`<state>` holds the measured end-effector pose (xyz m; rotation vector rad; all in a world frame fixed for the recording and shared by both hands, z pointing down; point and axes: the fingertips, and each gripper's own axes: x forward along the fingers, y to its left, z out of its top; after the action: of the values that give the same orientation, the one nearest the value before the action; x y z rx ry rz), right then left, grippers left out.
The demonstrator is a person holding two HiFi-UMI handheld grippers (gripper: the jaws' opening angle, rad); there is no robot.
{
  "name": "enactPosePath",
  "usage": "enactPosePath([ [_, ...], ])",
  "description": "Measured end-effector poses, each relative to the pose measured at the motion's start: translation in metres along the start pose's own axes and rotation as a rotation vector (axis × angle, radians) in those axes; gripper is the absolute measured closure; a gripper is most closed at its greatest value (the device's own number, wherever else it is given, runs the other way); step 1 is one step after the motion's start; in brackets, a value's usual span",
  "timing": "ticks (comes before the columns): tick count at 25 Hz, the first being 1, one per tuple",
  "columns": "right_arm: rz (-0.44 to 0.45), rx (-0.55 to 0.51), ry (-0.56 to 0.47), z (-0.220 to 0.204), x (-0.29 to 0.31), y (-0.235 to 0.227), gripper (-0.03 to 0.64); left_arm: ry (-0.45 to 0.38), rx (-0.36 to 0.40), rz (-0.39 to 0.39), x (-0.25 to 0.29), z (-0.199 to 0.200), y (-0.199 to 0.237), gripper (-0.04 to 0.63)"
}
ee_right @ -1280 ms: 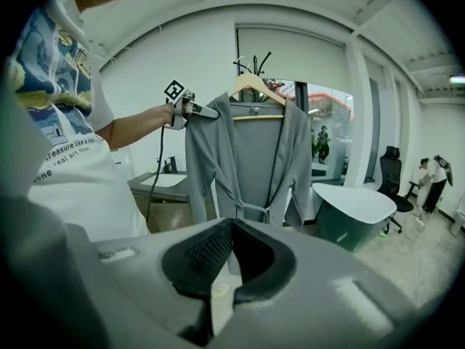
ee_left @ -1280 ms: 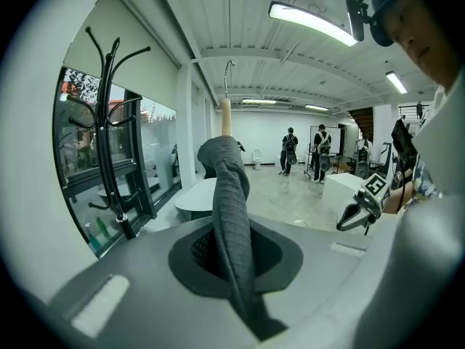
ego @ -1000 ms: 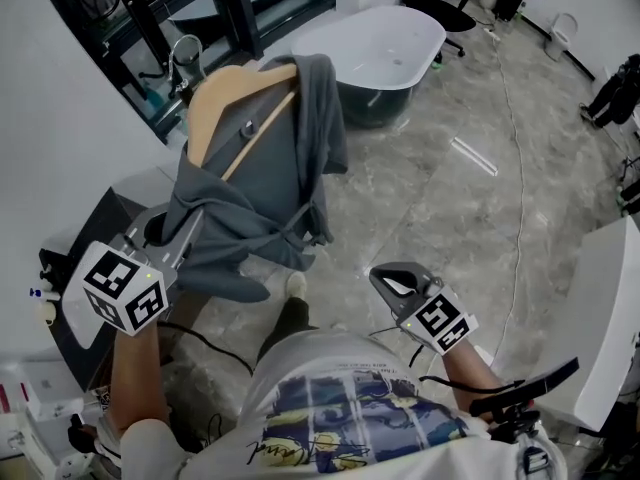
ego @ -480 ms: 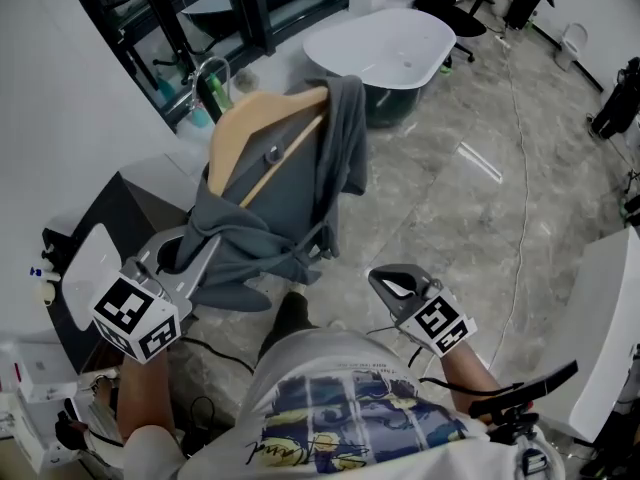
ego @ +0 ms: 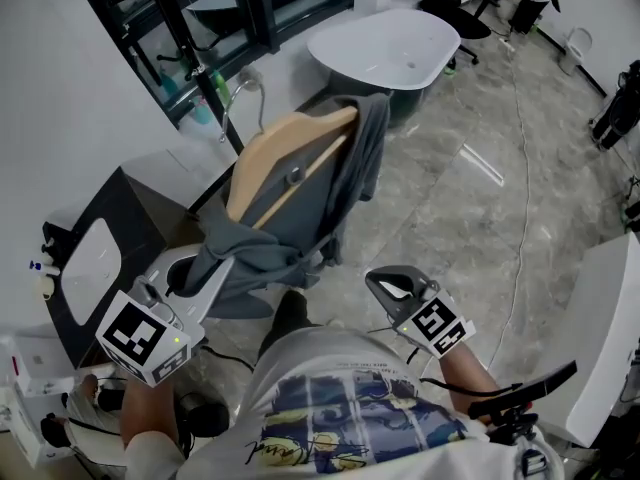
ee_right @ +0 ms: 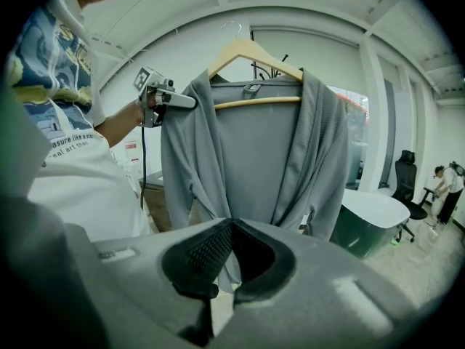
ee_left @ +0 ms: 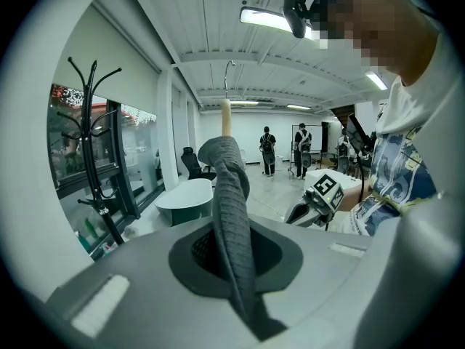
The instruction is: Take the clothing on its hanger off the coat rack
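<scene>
Holding the grey garment (ego: pixel 300 218) on its wooden hanger (ego: pixel 285 158) at frame centre, my left hand-held gripper (ego: pixel 203 276) is clenched on cloth alone; my right hand-held gripper (ego: pixel 388 286) is clenched empty. Tilting could let the hanger slip free. Open floor (ego: pixel 450 208) lies right; the bathtub (ego: pixel 385 43) rim stands at top.

Ahead of the right gripper (ego: pixel 388 288), whose jaws are together on nothing, the floor (ego: pixel 470 218) lies open as far as the bathtub (ego: pixel 385 43). A thin cable (ego: pixel 520 168) crosses it, and a white table (ego: pixel 605 318) closes off that gripper's right. To its left hangs the grey garment (ego: pixel 300 218) on its wooden hanger (ego: pixel 290 153), clamped in the left gripper (ego: pixel 215 273). Left of that gripper the coat rack (ee_left: pixel 98 166) stands apart from the hanger, and a dark cabinet (ego: pixel 130 218) sits below.
</scene>
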<state>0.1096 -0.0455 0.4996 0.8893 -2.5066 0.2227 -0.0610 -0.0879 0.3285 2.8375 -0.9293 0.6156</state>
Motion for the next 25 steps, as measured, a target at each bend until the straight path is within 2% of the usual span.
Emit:
enactPosePath([
  [12,-0.009,-0.017,-0.008,-0.004,-0.005,0.001,0.615,-0.015,0.044,-0.055,-0.004,0.004,-0.033,0.590],
  [17,-0.004,-0.025,-0.003,-0.001,0.001,0.000,0.615,-0.004,0.028,-0.058,-0.002,0.003,-0.031,0.591],
  [25,-0.010,-0.033,-0.001,0.006,0.006,-0.003,0.615,-0.008,0.049,-0.083,-0.006,0.006,-0.031,0.591],
])
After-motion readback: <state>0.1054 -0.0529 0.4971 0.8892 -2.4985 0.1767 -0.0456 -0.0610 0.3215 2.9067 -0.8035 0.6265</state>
